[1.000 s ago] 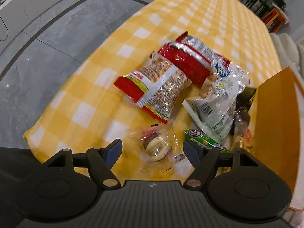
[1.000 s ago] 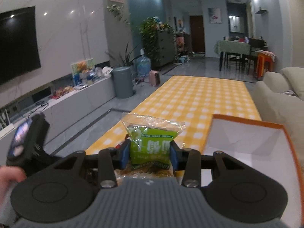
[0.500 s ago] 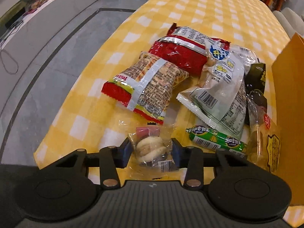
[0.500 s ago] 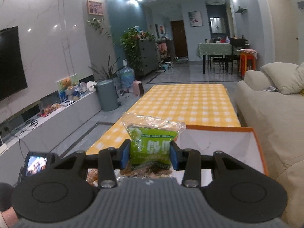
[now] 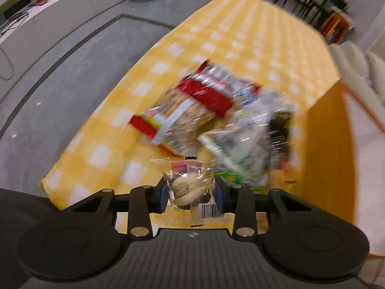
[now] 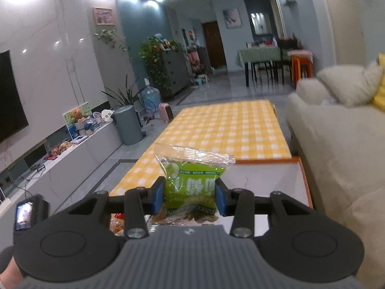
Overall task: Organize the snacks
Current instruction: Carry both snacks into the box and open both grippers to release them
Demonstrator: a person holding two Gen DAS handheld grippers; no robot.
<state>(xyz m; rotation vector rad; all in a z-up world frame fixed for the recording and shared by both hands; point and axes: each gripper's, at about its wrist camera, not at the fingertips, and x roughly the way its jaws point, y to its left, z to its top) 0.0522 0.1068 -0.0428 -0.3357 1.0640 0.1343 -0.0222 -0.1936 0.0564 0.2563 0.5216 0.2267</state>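
Observation:
My left gripper is shut on a small clear packet of round biscuits, lifted off the yellow checked tablecloth. Beyond it lie a red and brown snack bag, a red foil bag, a white and green bag and a green stick pack, all blurred. An orange box with a white inside stands at the right. My right gripper is shut on a green snack pouch, held above the near end of the orange box.
A beige sofa runs along the right side of the table. To the left are grey floor, a low white TV bench and a grey bin. The other gripper's small screen shows low left.
My left gripper closed on the biscuit packet and lifted it off the cloth. My right gripper, still holding the green pouch, moved right until the orange box lay ahead of it.

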